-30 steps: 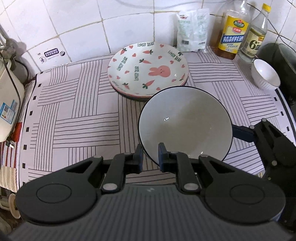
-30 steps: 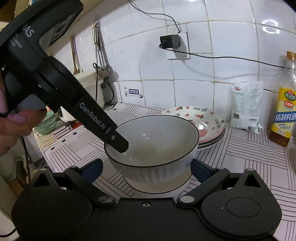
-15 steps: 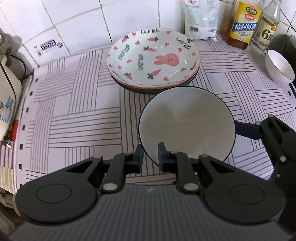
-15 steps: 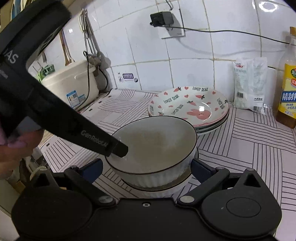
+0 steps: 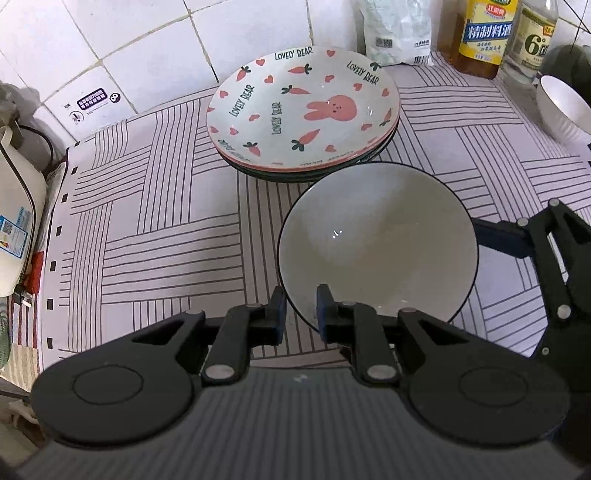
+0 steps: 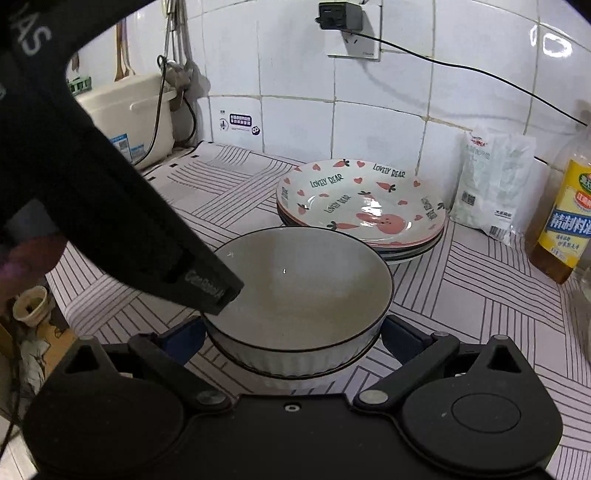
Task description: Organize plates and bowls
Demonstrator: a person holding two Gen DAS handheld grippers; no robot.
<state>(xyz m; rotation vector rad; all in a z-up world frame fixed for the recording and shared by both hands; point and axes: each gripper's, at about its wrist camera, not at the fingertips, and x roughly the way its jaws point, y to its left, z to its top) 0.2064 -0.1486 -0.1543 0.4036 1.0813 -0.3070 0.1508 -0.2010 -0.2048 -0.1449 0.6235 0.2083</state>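
Observation:
A white bowl with a black rim [image 5: 376, 240] rests nested inside a second ribbed white bowl [image 6: 295, 363]. My left gripper [image 5: 301, 308] pinches the top bowl's near rim, one finger inside and one outside, and its jaws are opening. It also shows in the right wrist view as a black finger [image 6: 218, 291] dipping into the bowl. My right gripper [image 6: 291, 338] stands wide, with its blue pads [image 6: 184, 339] against both sides of the lower bowl. A stack of plates topped by a rabbit-and-carrot plate [image 5: 303, 110] sits just behind.
A small white bowl [image 5: 561, 107] stands at the far right. Bottles [image 5: 484, 33] and a white bag [image 6: 495, 184] line the tiled wall. A white appliance [image 6: 129, 114] with a cord is at the left. A striped mat [image 5: 147, 229] covers the counter.
The top bowl has sunk with my left gripper and now sits deep in the lower bowl. Both views have shifted; the plate stack looks closer.

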